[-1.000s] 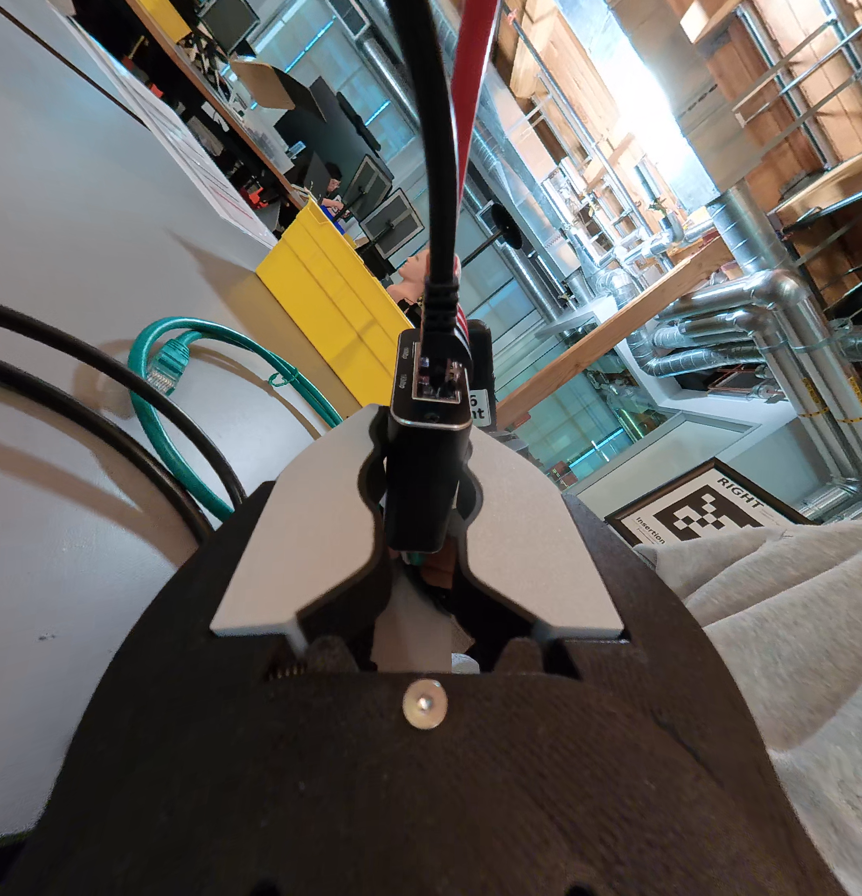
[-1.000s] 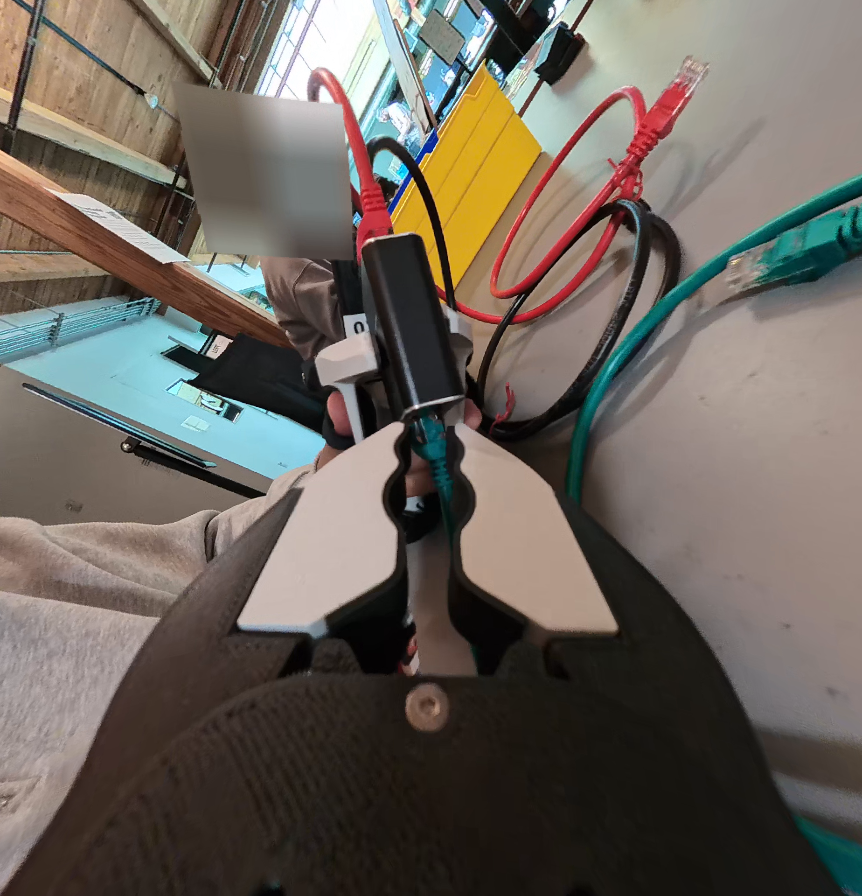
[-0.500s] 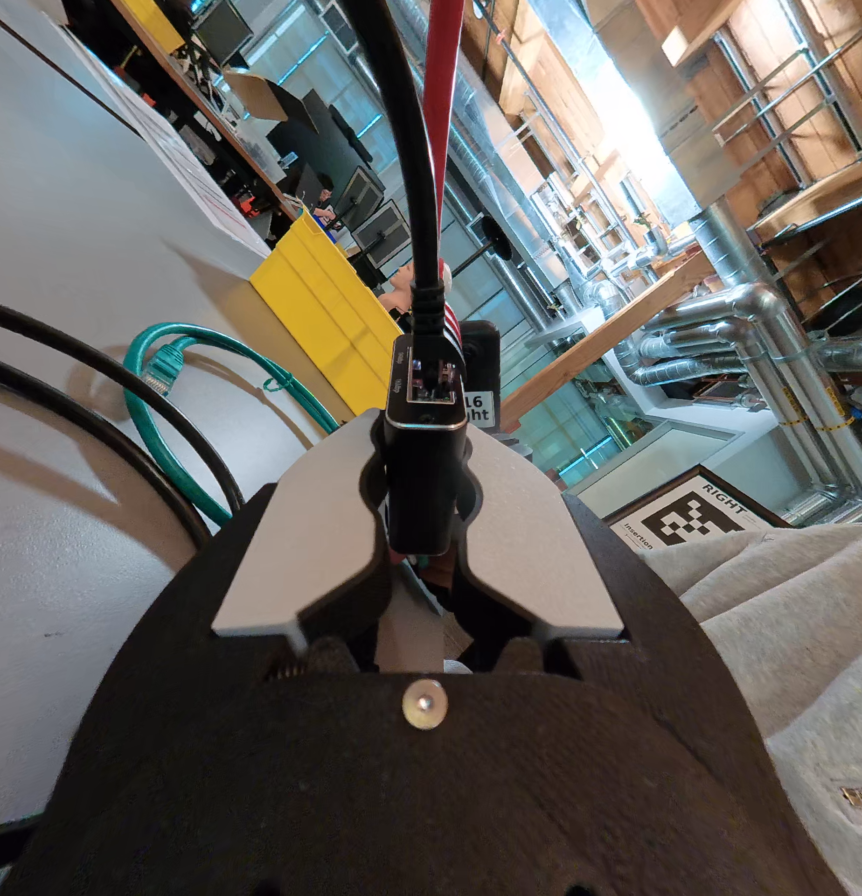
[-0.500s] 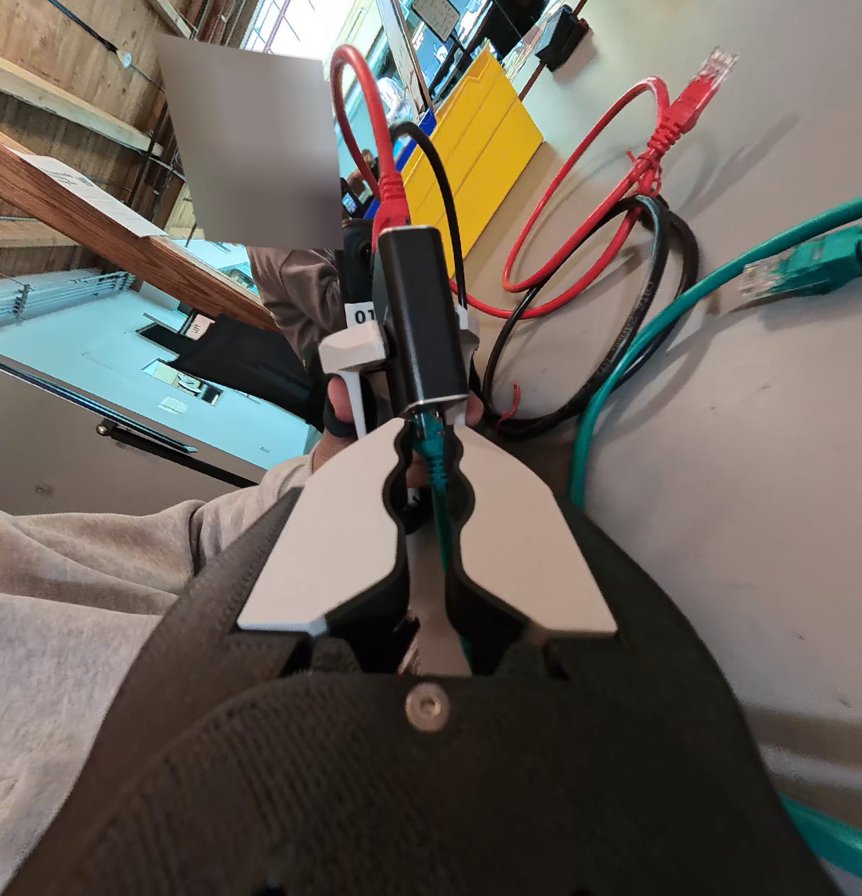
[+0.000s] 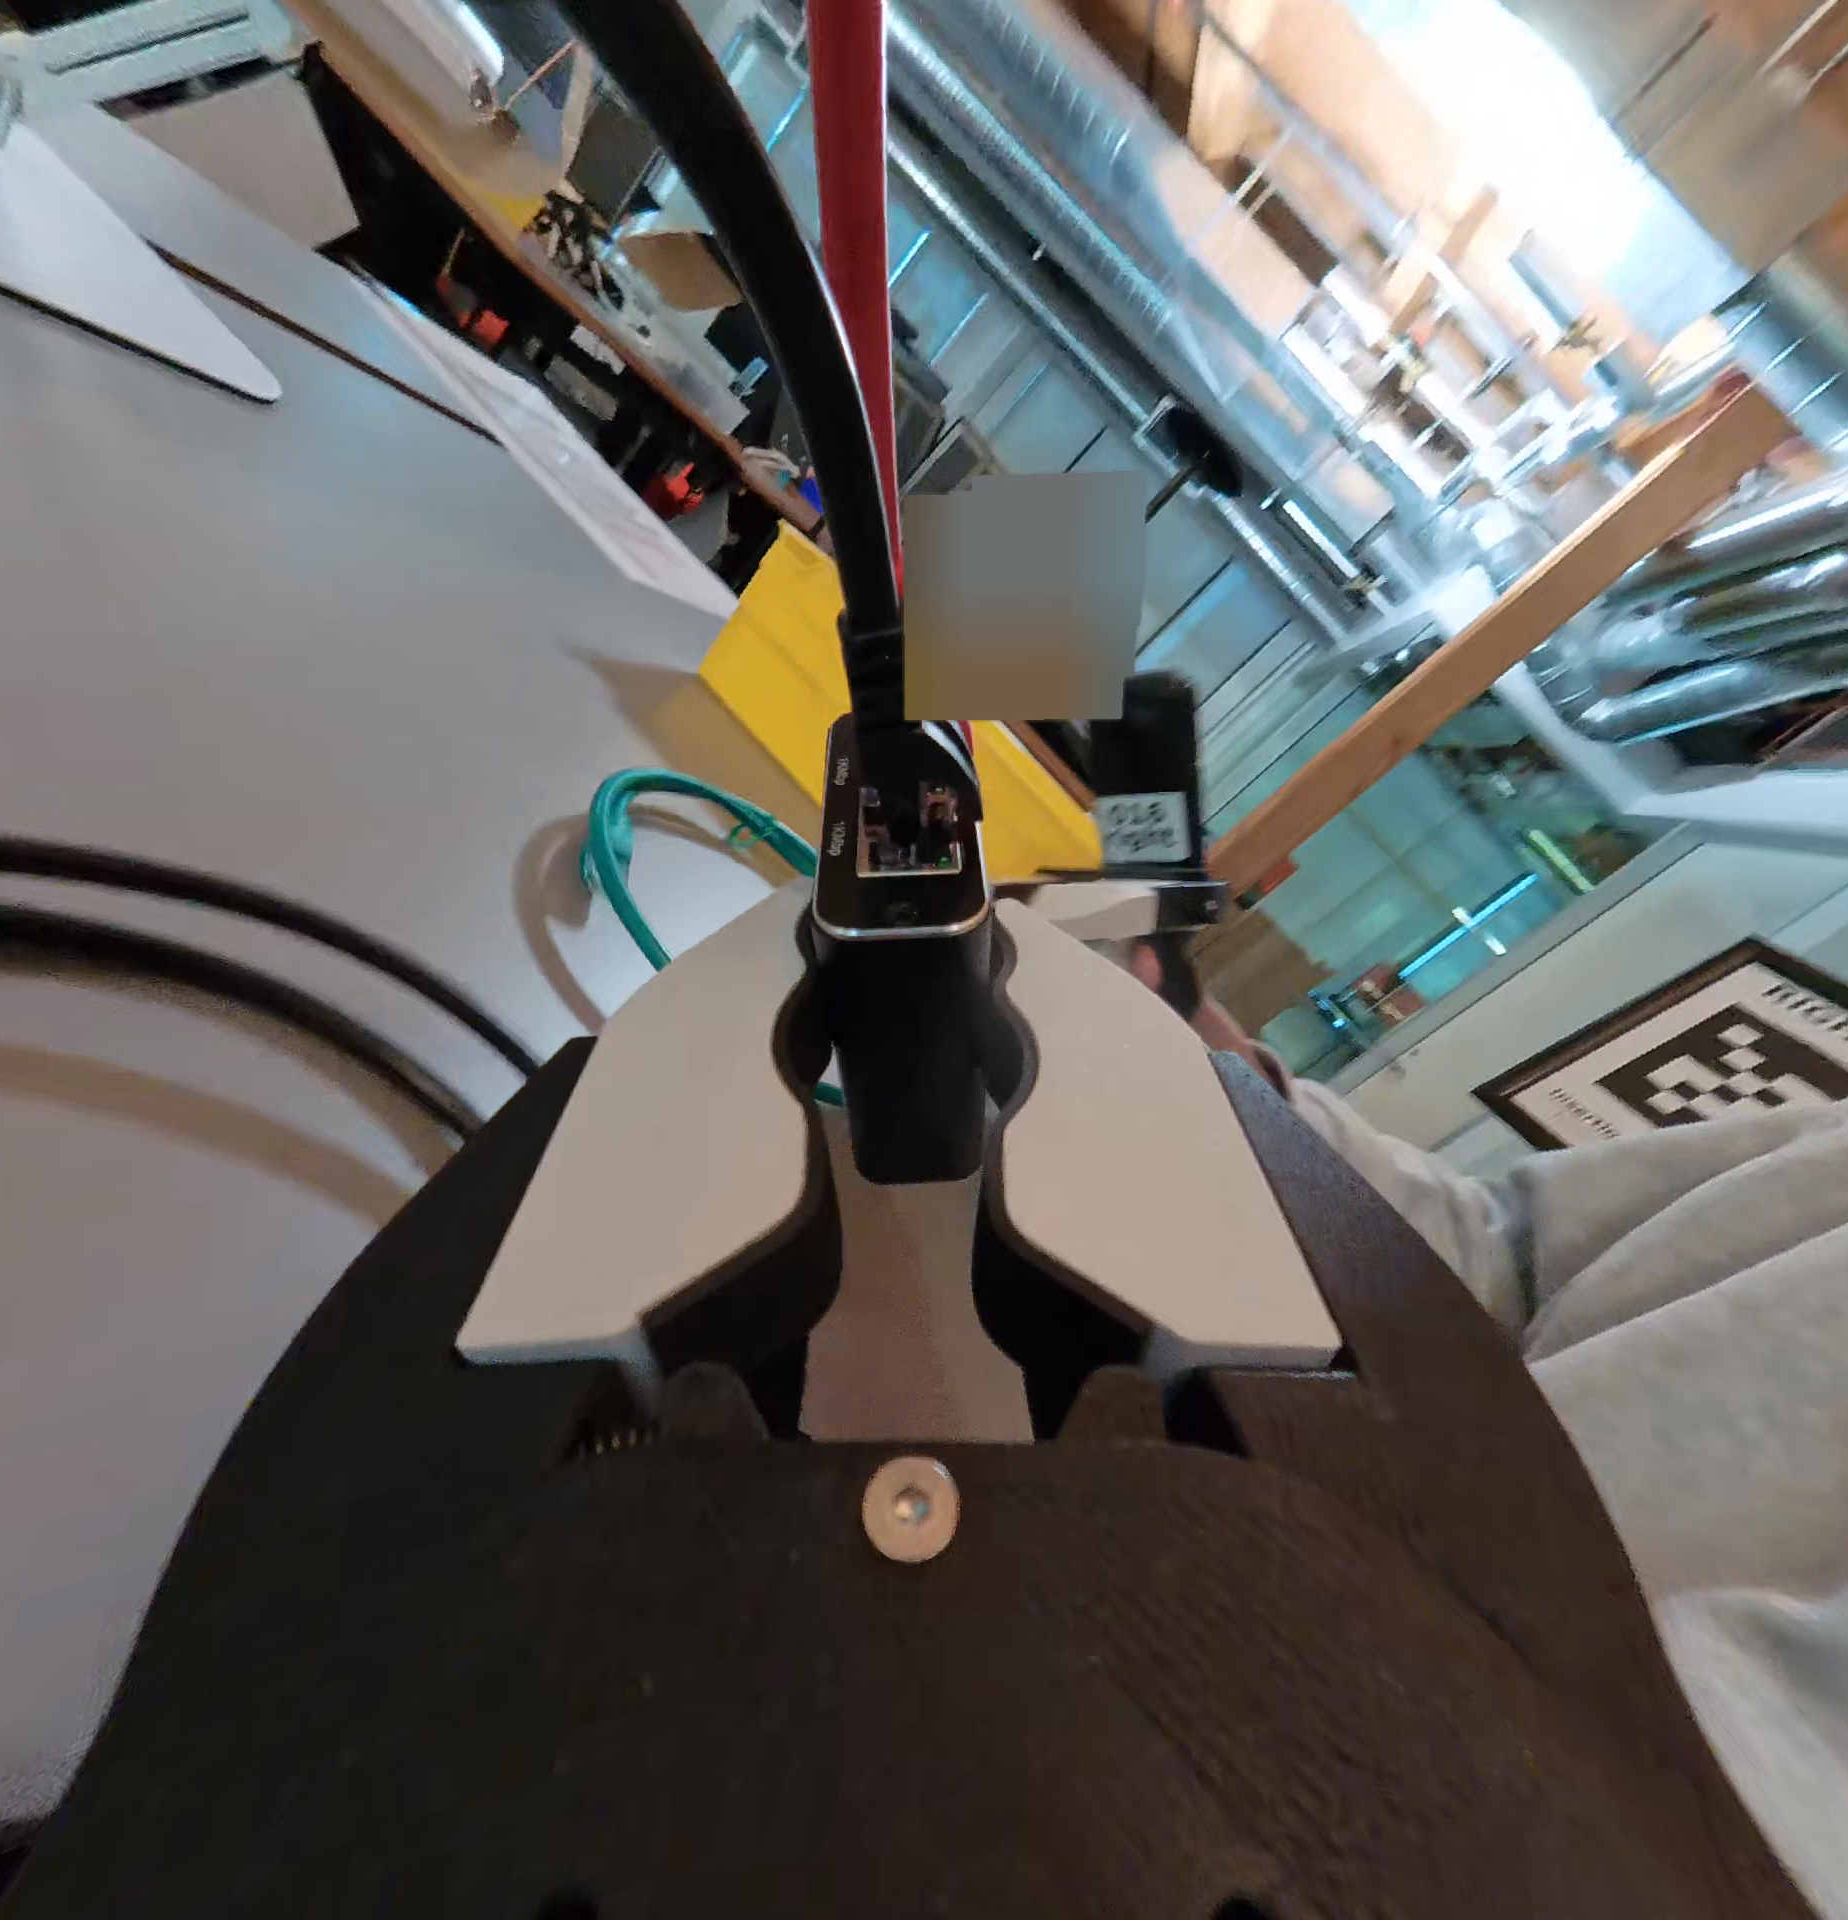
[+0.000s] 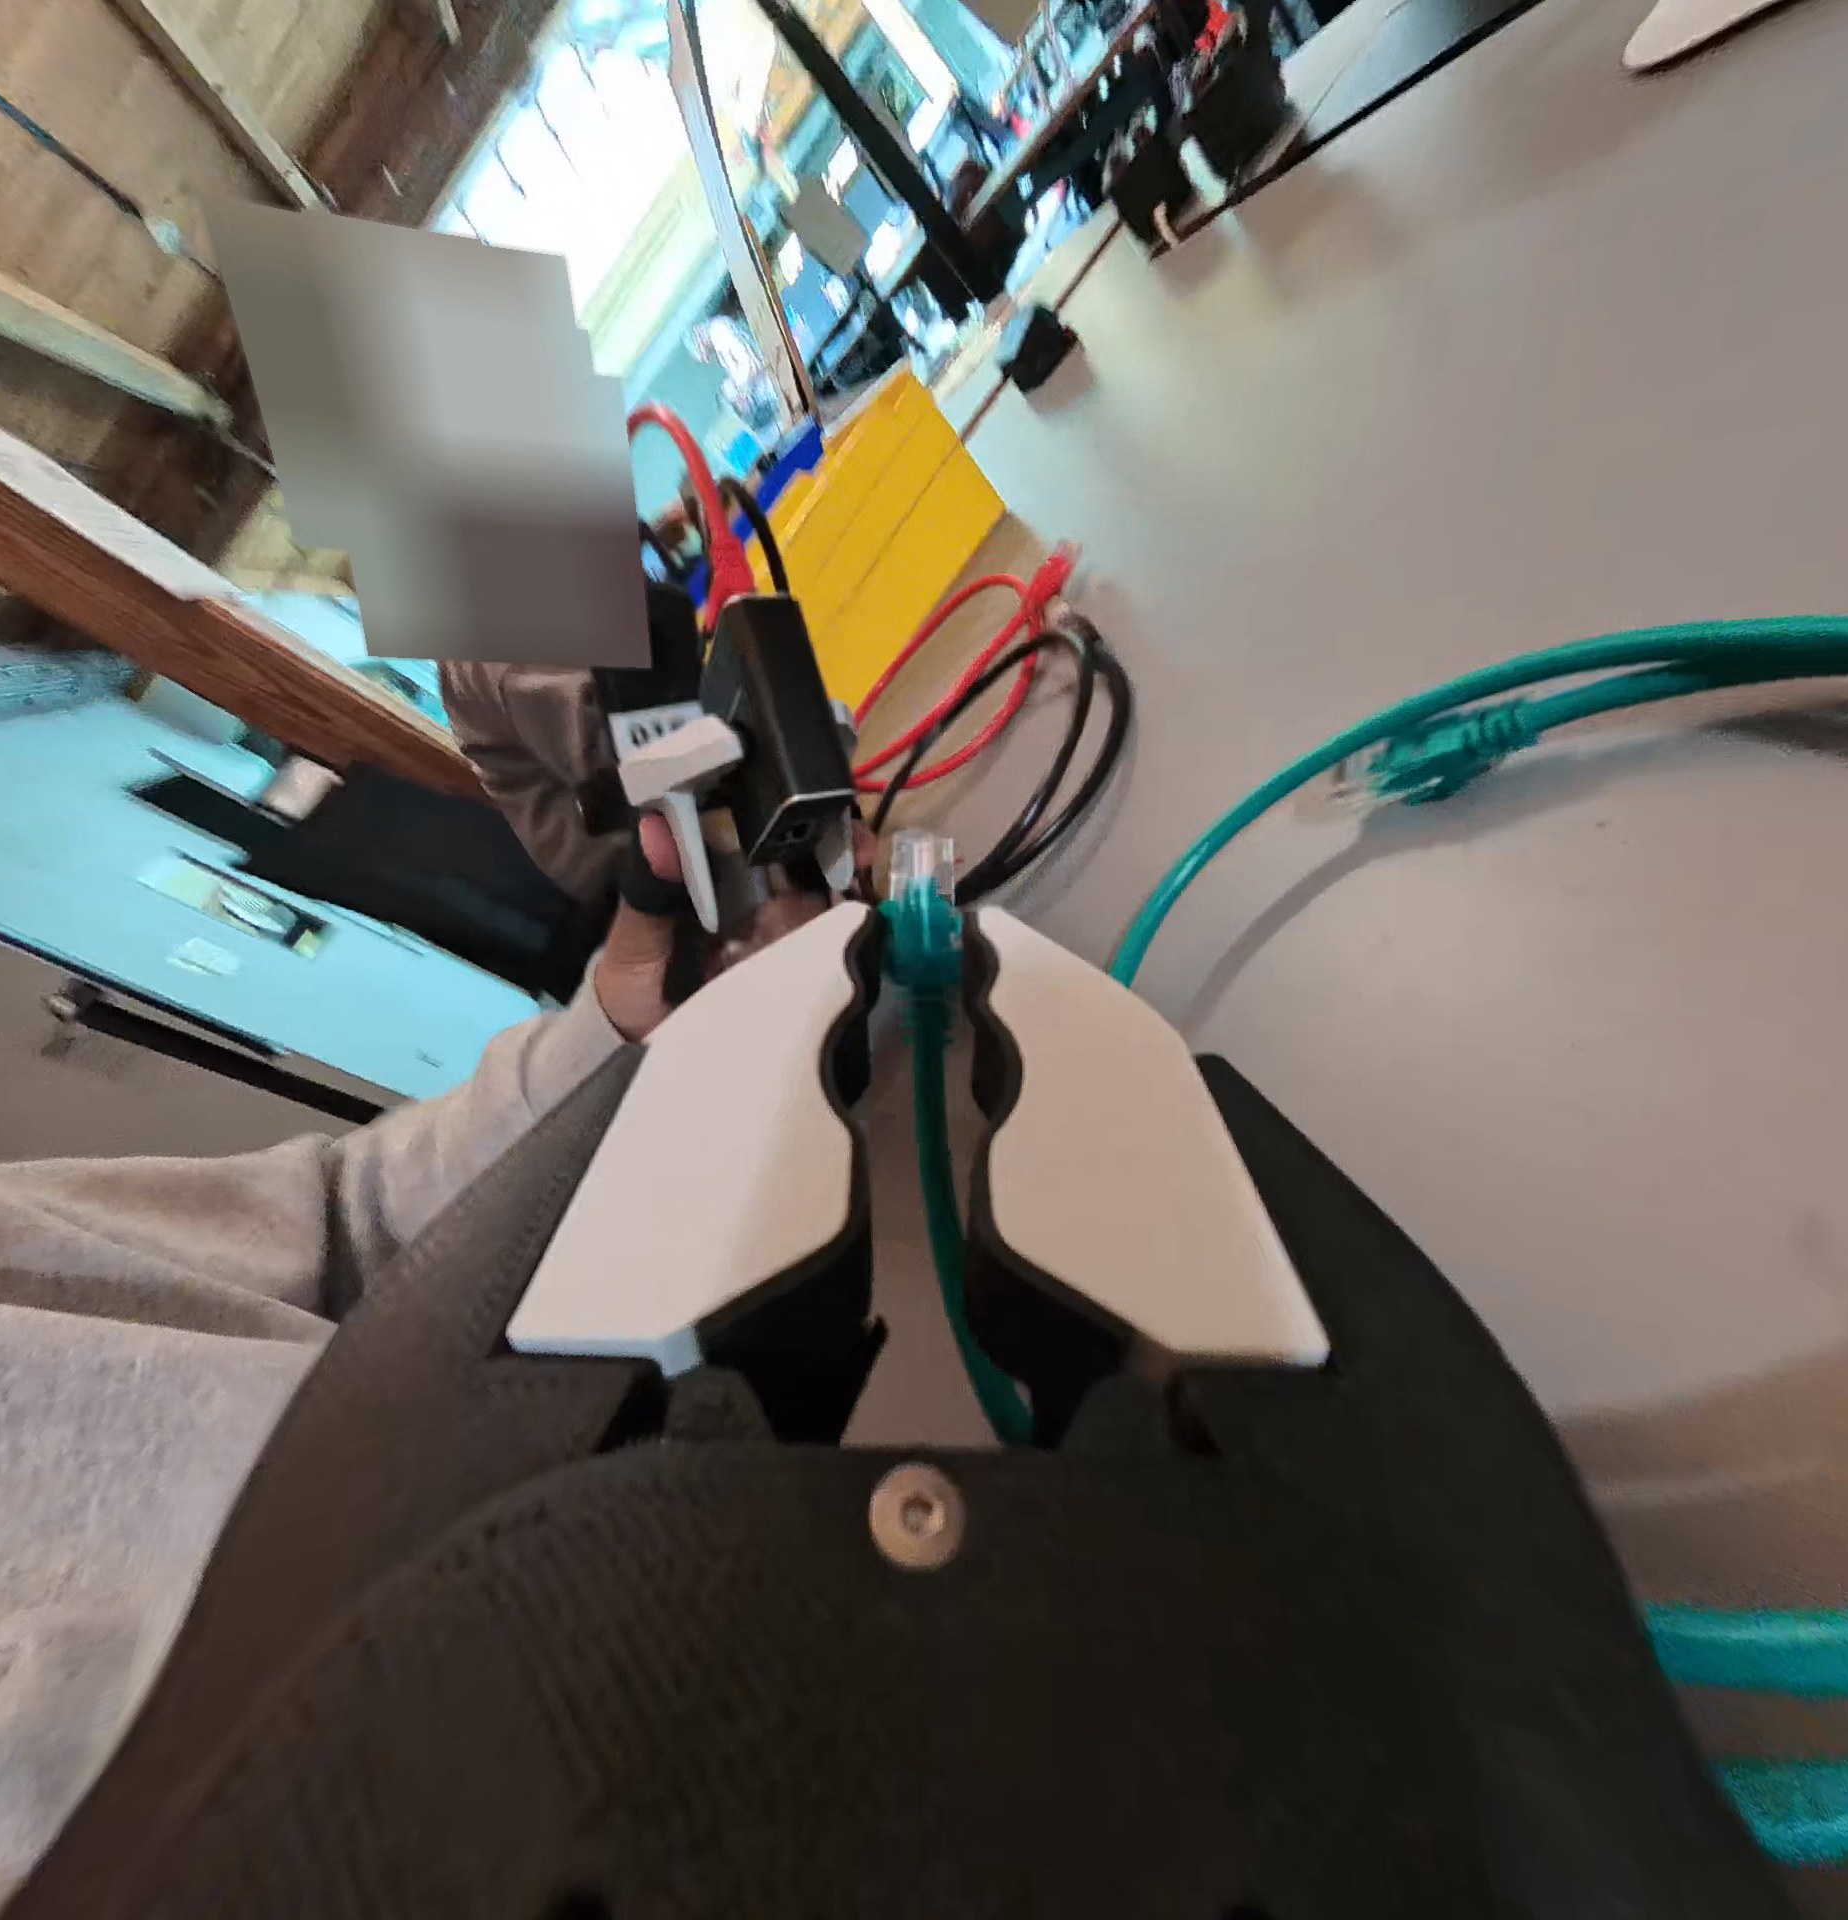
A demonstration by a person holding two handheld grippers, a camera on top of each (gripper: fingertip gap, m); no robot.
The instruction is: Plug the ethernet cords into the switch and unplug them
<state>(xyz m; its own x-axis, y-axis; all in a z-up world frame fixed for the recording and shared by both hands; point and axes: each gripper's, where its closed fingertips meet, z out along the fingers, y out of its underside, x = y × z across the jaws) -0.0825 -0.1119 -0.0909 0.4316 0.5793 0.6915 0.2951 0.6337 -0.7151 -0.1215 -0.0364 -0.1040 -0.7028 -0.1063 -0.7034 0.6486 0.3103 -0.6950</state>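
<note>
Two claws [image 5: 904, 925] [image 6: 920, 914], one switch [image 5: 899, 997], three cords [image 6: 925, 935].

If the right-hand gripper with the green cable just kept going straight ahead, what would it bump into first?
Probably the black switch held in the left gripper. The right gripper holds the green cord's plug pointing forward, with the switch's open end just ahead and slightly left. Depth is unclear, so it might slip past on the right.

My left view's background smears with motion blur. The black cord [image 5: 795, 343] and red cord [image 5: 850, 260] run off the top edge. I can't see the switch's [image 5: 902, 1029] rear end inside my left claw [image 5: 904, 997].
</note>
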